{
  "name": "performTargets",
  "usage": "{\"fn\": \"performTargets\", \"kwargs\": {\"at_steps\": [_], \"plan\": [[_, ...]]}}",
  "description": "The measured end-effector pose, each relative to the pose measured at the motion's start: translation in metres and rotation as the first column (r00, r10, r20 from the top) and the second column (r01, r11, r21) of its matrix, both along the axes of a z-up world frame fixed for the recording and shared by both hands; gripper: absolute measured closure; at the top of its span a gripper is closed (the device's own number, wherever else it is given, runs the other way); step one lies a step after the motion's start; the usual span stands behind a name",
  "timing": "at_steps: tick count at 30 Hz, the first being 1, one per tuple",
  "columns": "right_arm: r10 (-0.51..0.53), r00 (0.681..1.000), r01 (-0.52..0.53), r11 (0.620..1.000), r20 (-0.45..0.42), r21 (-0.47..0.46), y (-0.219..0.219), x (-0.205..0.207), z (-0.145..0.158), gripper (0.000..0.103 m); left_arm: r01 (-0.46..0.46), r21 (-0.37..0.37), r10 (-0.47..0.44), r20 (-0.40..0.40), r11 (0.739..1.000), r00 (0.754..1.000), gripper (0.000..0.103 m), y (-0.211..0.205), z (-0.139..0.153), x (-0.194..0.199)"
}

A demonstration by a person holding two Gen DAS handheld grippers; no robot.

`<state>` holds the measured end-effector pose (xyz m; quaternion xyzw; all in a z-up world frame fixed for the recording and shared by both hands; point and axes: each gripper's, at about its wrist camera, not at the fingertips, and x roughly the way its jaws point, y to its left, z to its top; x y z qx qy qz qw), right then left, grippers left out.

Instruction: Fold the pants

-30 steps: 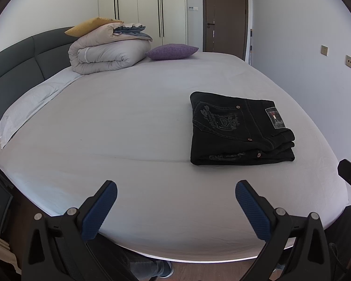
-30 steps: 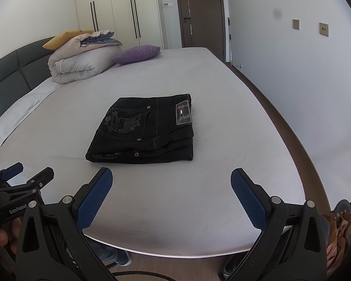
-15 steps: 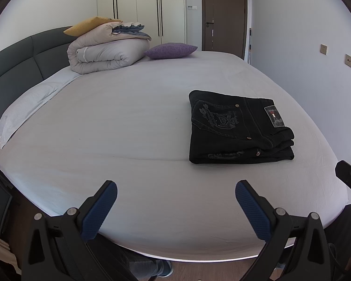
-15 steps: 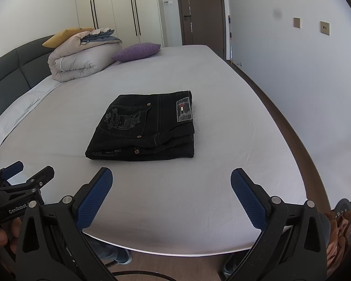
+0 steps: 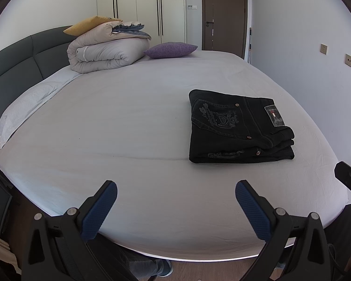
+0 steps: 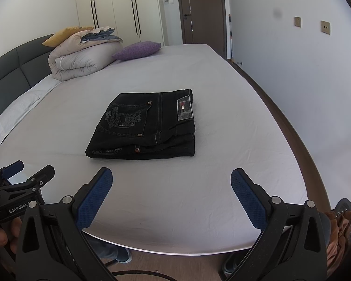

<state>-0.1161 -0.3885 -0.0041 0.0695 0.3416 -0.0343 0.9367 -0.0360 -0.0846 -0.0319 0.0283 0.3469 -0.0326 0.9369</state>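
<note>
Black jeans (image 5: 236, 128) lie folded in a compact stack on the white bed sheet (image 5: 128, 121), back pocket and label up. They also show in the right wrist view (image 6: 147, 126). My left gripper (image 5: 175, 187) is open and empty, held above the bed's near edge, left of the jeans. My right gripper (image 6: 172, 176) is open and empty, just in front of the jeans, apart from them. The left gripper shows at the left edge of the right wrist view (image 6: 23, 171).
A rolled duvet (image 5: 105, 51), a yellow pillow (image 5: 86, 23) and a purple cushion (image 5: 170, 49) sit at the bed's far end by the grey headboard (image 5: 16, 63). A wall (image 6: 316, 82) runs along the right. The wooden floor (image 6: 175, 264) lies below the near edge.
Both grippers have drifted slightly; the jeans sit a touch higher in the views. The jeans lie unchanged and both grippers stay open.
</note>
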Motion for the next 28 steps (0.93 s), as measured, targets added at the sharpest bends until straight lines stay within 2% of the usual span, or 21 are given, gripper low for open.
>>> {"fn": "performTargets", "kwargs": {"at_steps": [28], "plan": [[0.011,1.0,-0.011,1.0,-0.017,0.002,-0.0092,0.0015,-0.0075,0.0,0.01,0.004,-0.01,0.002,1.0,1.0,0.0,0.0015,-0.0026,-0.0049]]}}
